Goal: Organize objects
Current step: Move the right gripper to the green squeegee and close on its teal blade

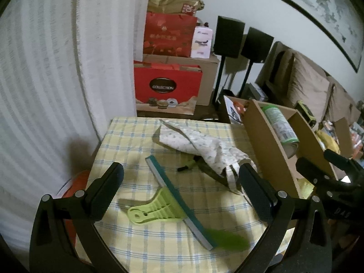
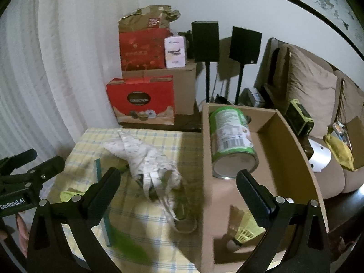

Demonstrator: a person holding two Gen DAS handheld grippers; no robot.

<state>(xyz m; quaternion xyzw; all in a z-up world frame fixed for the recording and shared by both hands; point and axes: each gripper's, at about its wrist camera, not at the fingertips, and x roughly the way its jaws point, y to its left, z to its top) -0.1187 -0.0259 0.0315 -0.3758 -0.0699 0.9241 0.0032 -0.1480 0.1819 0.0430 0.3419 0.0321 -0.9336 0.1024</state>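
Observation:
A green-handled squeegee [image 1: 168,202] with a teal blade lies on the checked tablecloth [image 1: 141,136], between the wide-open jaws of my left gripper [image 1: 182,188]. A white patterned cloth bag [image 1: 204,150] lies beyond it, over a small dark and green tool [image 1: 188,165]. A cardboard box [image 2: 268,159] stands on the right with a green can [image 2: 232,141] and a yellow shuttlecock [image 2: 243,232] inside. My right gripper [image 2: 179,195] is open and empty above the box's left wall; the bag [image 2: 150,161] and the squeegee [image 2: 102,195] also show there.
Red gift boxes [image 1: 168,88] and cardboard cartons are stacked against the far wall beside two black speakers [image 1: 229,36] on stands. A sofa with cushions [image 2: 311,84] is on the right. A curtain [image 1: 45,91] hangs on the left. An orange object [image 1: 75,186] sits below the table's left edge.

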